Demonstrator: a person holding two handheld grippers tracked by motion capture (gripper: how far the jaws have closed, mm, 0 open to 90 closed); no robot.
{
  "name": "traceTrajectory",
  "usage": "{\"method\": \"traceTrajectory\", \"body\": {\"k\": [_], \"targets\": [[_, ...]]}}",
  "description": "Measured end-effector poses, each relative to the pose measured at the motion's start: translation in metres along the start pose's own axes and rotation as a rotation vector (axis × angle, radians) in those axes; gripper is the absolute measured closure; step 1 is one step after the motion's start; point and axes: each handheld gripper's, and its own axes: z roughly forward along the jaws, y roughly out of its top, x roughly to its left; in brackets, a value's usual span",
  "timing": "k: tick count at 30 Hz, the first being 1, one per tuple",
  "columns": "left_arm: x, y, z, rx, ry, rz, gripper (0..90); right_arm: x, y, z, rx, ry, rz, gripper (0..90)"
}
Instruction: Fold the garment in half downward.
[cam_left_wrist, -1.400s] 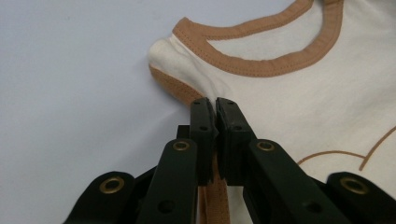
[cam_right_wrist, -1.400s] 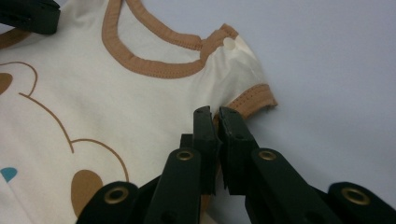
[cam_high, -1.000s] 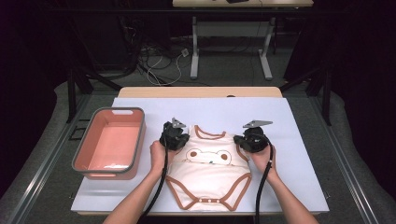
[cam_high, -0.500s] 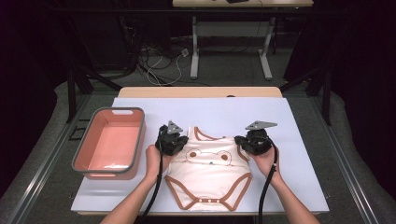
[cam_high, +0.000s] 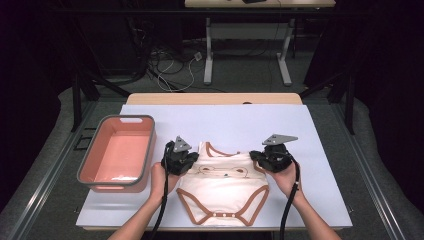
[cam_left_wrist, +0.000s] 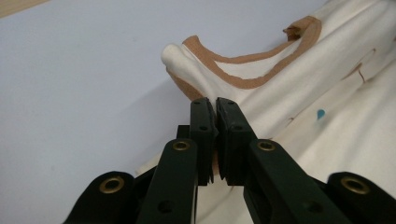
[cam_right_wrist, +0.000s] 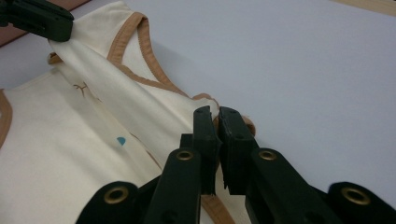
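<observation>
Pinching the cream bodysuit (cam_high: 222, 187) at both shoulders, my left claw (cam_left_wrist: 215, 105) and right claw (cam_right_wrist: 215, 114) are clamped on its fabric above the desk (cam_high: 225, 120).

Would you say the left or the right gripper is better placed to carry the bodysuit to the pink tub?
Left, probably: the left gripper is clamped on the bodysuit right beside the pink tub, while the right gripper grips the far side.
</observation>
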Motion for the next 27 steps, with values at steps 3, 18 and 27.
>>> {"method": "traceTrajectory", "body": {"k": [3, 18, 27], "targets": [[-0.005, -0.006, -0.004, 0.014, -0.009, 0.009, 85.5, 0.005, -0.003, -0.005, 0.013, 0.014, -0.007, 86.4], [-0.021, -0.039, 0.000, 0.105, -0.058, 0.041, 83.6, 0.026, -0.037, 0.004, 0.223, 0.065, -0.084, 84.1], [-0.020, -0.045, 0.000, 0.122, -0.071, 0.023, 67.3, 0.023, -0.040, 0.006, 0.272, 0.097, -0.077, 54.8]]}}
